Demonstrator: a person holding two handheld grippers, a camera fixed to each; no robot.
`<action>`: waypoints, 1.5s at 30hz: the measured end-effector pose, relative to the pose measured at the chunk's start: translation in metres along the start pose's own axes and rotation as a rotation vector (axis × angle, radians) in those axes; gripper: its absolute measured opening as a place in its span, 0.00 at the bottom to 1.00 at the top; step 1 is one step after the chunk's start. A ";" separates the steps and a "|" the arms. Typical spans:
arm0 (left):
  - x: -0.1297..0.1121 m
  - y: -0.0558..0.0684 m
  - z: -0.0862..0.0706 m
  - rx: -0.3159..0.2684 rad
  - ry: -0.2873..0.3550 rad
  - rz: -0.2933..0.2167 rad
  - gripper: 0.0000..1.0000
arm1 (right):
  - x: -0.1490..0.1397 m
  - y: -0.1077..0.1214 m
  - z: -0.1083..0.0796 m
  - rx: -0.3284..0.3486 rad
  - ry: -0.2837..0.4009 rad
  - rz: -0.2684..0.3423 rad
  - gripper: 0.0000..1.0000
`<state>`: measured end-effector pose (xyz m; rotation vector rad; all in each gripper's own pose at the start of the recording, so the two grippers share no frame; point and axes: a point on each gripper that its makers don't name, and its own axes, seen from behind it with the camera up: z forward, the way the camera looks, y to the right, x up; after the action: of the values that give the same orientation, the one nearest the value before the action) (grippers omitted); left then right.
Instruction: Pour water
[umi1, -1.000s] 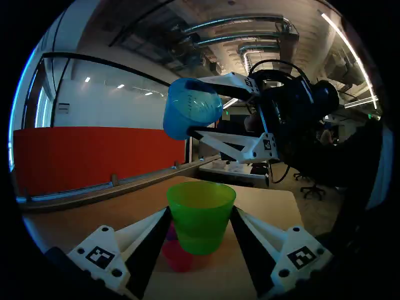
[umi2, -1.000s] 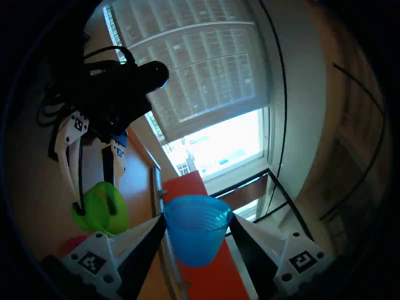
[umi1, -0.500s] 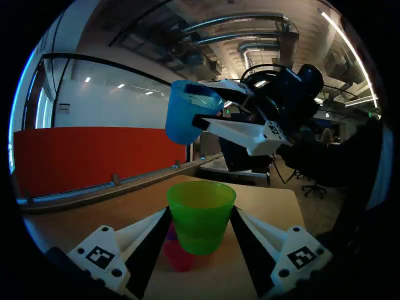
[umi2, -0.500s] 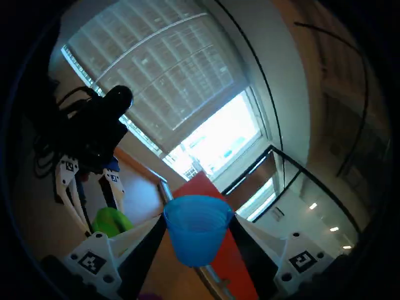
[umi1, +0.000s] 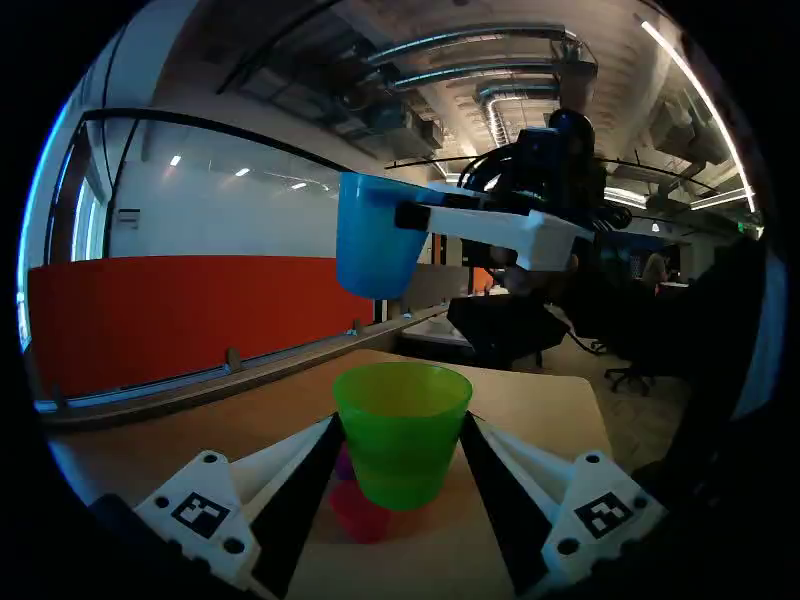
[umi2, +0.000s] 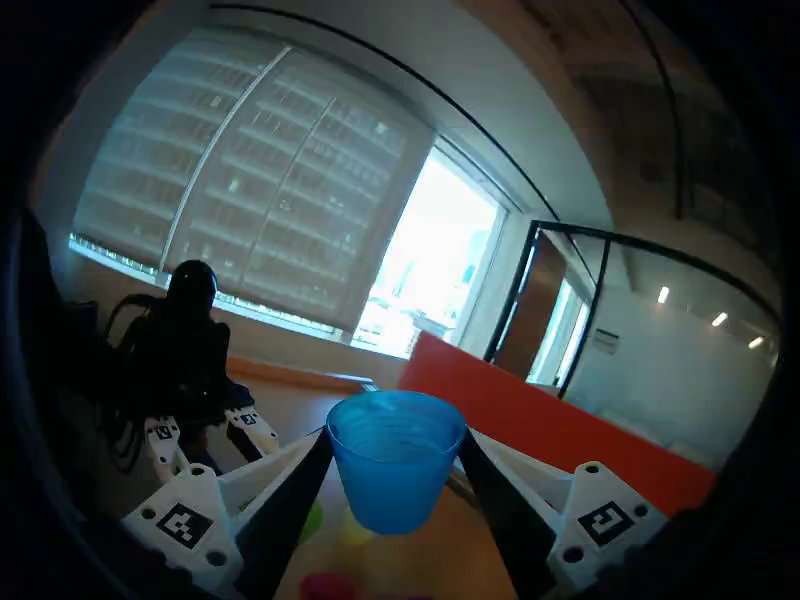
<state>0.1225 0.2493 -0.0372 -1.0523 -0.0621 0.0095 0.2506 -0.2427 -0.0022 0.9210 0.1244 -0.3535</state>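
Left gripper (umi1: 400, 425) clenched on green cup (umi1: 402, 455). Right gripper (umi2: 395, 440) grasps blue cup (umi2: 396, 475), upright, above green cup.

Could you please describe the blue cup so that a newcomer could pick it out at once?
Find the long red partition behind the wooden table. Above the table, the right tool holds the blue cup in the air. It is the only blue one, higher than the green cup in the left tool.

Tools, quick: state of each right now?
Left tool: closed, holding the green cup.
Right tool: closed, holding the blue cup upright.
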 end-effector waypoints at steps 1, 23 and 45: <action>0.000 0.000 0.000 0.001 -0.001 0.001 0.83 | 0.000 0.000 0.000 0.004 0.000 0.023 0.91; -0.004 -0.003 0.000 0.007 -0.021 0.006 0.83 | 0.000 -0.002 -0.002 0.043 -0.024 0.274 0.91; -0.025 -0.023 -0.008 0.055 -0.130 0.024 0.83 | -0.034 -0.008 -0.015 0.076 -0.087 0.291 0.91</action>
<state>0.0970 0.2302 -0.0220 -0.9963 -0.1659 0.1011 0.2164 -0.2266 -0.0088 0.9815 -0.1035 -0.1281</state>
